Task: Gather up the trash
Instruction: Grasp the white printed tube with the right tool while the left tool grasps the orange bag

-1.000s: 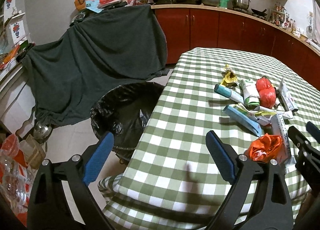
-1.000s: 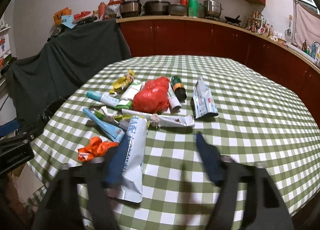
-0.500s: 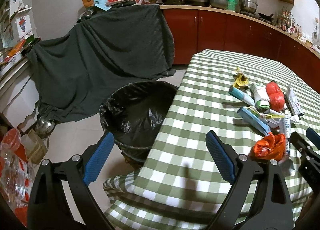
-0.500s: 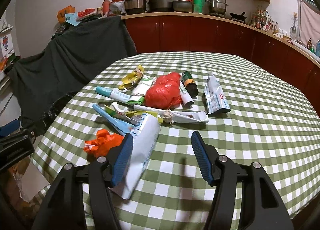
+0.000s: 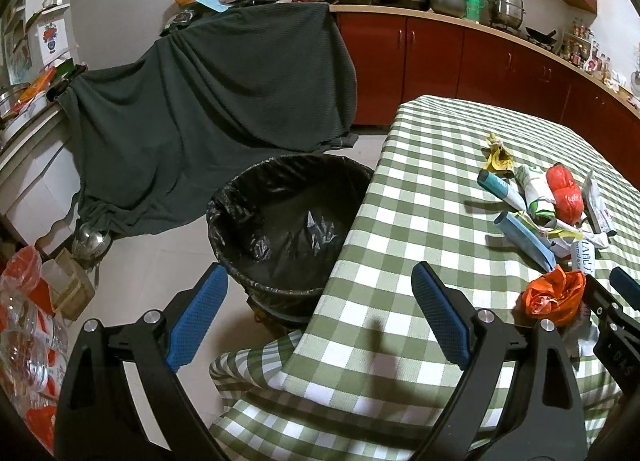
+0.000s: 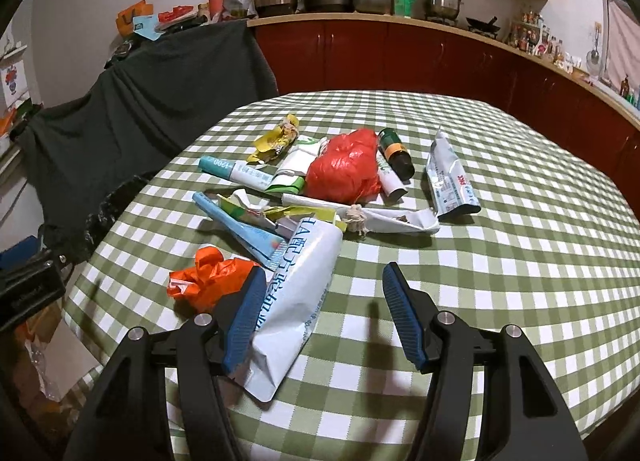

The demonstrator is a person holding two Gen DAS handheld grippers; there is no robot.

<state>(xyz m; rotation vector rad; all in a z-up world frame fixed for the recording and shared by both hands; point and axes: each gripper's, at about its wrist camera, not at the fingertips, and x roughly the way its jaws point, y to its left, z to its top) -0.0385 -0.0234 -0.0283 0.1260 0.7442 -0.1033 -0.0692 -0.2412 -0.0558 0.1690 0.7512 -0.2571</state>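
Note:
Several pieces of trash lie in a pile on the green-checked table (image 6: 500, 261): a red bag (image 6: 344, 173), a crumpled orange bag (image 6: 208, 277), a white pouch (image 6: 300, 293), tubes and wrappers. My right gripper (image 6: 322, 317) hangs open low over the table's near edge. The white pouch lies flat between its fingers, close against the left pad (image 6: 244, 317); the right pad stands clear of it. My left gripper (image 5: 318, 313) is open and empty, over the table's corner beside the black-lined bin (image 5: 288, 229). The orange bag (image 5: 554, 297) sits to its right.
A dark green cloth (image 5: 208, 109) drapes over furniture behind the bin. Red cabinets (image 6: 400, 57) with pots on the counter run along the back wall. Bags and a metal kettle (image 5: 90, 243) clutter the floor at the left. The right gripper's tip (image 5: 616, 301) shows beside the orange bag.
The left gripper has drifted left off the table's corner, bringing the bin's open mouth further into its view. The right gripper has stayed over the white pouch, its jaws unchanged.

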